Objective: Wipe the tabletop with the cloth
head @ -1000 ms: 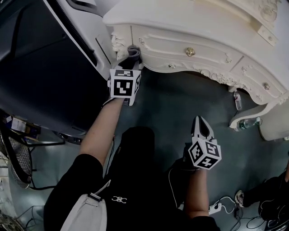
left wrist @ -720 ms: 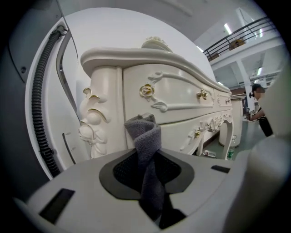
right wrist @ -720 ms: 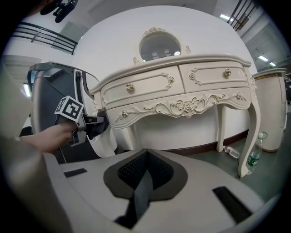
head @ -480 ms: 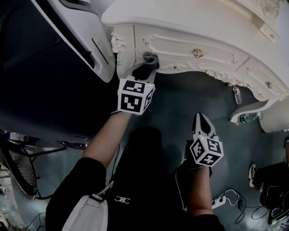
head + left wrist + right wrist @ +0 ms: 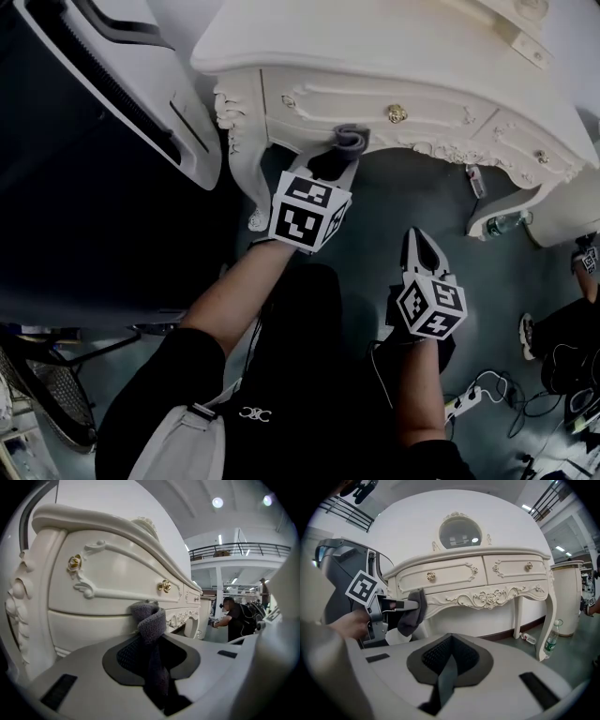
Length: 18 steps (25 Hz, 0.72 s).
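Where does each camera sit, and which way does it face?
Head view: on the head, steeply down at the white table; left gripper, right gripper, forearms show.
Left gripper view: on the left gripper, facing a drawer up close; jaws clamp the cloth.
Right gripper view: on the right gripper, facing the whole table; jaws shut, empty.
Shared: table and cloth, in all three.

I see the cloth point(image 5: 149, 620) as coarse grey knit, matt; the counter point(image 5: 375, 42) is smooth and cream-painted with a soft sheen, its knobs point(image 5: 397, 113) shiny gold metal.
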Motion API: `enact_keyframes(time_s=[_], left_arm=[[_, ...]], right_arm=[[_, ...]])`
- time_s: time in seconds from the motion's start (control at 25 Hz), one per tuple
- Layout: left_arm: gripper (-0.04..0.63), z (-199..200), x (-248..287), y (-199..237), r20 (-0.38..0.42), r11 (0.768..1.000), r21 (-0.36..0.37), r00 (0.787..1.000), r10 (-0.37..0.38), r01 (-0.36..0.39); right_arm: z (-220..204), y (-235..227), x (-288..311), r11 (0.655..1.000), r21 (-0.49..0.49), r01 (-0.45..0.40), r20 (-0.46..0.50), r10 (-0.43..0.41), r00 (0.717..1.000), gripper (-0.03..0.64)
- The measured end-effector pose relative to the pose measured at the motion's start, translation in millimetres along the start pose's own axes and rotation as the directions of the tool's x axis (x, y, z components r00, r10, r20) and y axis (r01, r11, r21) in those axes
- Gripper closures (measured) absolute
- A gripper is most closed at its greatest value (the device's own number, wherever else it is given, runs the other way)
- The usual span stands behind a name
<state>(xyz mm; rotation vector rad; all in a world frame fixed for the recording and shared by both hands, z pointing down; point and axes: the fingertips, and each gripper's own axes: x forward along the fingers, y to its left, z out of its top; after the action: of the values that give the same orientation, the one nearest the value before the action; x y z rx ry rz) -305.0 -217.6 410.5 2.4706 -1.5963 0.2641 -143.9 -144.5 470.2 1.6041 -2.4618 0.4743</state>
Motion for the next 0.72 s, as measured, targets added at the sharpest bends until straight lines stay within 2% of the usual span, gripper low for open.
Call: enact_keyframes(time_s=[0.2,0.4,0.72], left_arm=[[0.505,1,23,-22,-0.016,0.997,-0.040,0.997,-0.072,0.072],[0.505,12,58,-45,-0.005,0.992,-0.056,0.993,-0.118,0.117],[0.505,12,103,-82,-0.031,0.994,-0.041,0.995,-0.098,0.096]], right_arm=[[15,-7,0,0.999,0.033,0.033,0.035,-0.034,0.999,0.606],[30,-43,-6,0.996,0.049,0.079,0.080,-0.083,0.993,0.606],[45,-113,-9,0.994,0.054,0.095,0.091,-0.099,0.991,0.606]])
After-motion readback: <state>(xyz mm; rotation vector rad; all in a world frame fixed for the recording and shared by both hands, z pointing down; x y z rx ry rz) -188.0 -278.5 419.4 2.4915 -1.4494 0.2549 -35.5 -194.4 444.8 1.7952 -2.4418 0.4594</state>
